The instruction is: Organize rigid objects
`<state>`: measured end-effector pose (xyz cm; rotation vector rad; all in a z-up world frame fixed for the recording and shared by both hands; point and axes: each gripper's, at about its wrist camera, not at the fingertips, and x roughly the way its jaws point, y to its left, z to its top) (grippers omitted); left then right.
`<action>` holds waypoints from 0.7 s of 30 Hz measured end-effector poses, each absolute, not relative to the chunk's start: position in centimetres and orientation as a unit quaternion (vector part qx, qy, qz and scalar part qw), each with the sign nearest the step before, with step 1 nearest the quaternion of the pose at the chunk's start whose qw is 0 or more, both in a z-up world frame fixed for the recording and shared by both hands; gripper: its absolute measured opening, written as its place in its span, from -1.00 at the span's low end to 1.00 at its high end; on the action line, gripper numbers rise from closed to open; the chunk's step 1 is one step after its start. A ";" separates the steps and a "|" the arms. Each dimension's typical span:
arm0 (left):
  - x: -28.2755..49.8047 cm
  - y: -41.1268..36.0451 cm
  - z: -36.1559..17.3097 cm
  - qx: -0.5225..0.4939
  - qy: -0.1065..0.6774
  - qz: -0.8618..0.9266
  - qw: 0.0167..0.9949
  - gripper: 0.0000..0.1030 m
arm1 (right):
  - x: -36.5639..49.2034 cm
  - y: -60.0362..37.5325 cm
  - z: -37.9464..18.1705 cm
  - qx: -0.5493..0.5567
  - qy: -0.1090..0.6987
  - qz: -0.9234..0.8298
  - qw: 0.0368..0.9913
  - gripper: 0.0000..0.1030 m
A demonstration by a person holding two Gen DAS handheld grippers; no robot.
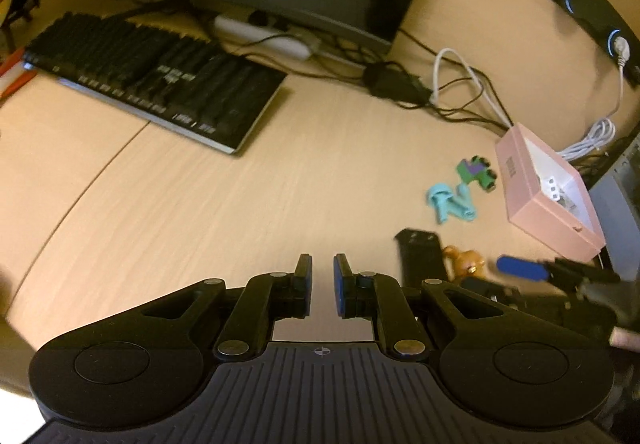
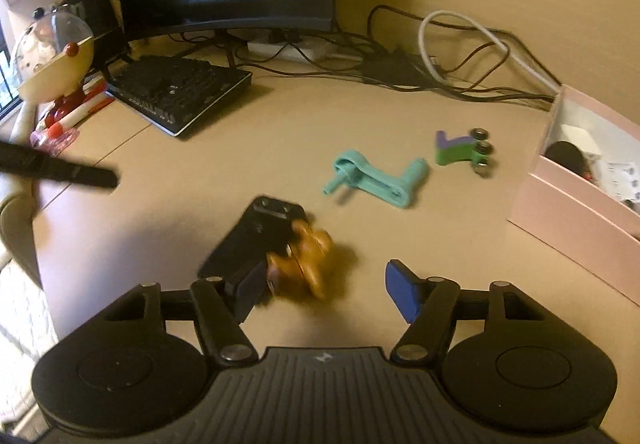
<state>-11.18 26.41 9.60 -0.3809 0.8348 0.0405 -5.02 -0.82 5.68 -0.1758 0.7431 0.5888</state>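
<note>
Between the right tool's (image 2: 322, 286) pads lies an orange figurine (image 2: 308, 264), blurred, close against the left pad while the blue right pad stands clear of it; the jaws are about half open and grip nothing. Touching the figurine on its far left lies a flat black case (image 2: 256, 236). Ahead of this tool and a little right rest a teal plastic piece (image 2: 376, 180) and, further right, a green-and-purple piece with small wheels (image 2: 460, 152). At the far right stands an open pink box (image 2: 576, 204) on the surface (image 2: 280, 132). Far ahead to the left lies a black keyboard (image 2: 180, 92), cables behind it. The left tool (image 1: 322, 276) hangs over bare surface, jaws drawn narrow and empty.
</note>
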 end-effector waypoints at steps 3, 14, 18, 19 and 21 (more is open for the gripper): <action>-11.4 27.3 8.8 -0.186 0.413 0.015 0.891 -0.74 | -4.3 0.5 5.3 -0.092 0.368 0.275 0.883 0.25; -7.3 27.7 6.6 -0.174 0.421 -0.051 0.889 -0.74 | -4.7 -1.4 7.8 -0.125 0.342 0.194 0.911 0.24; -5.5 26.7 6.3 -0.161 0.427 -0.104 0.884 -0.74 | -6.2 1.2 7.4 -0.123 0.373 0.208 0.896 0.24; -5.1 26.3 6.2 -0.160 0.430 -0.117 0.881 -0.74 | -6.7 1.8 7.2 -0.135 0.374 0.204 0.895 0.24; -4.6 25.0 6.2 -0.153 0.436 -0.141 0.876 -0.74 | -7.7 2.2 7.0 -0.157 0.362 0.188 0.899 0.24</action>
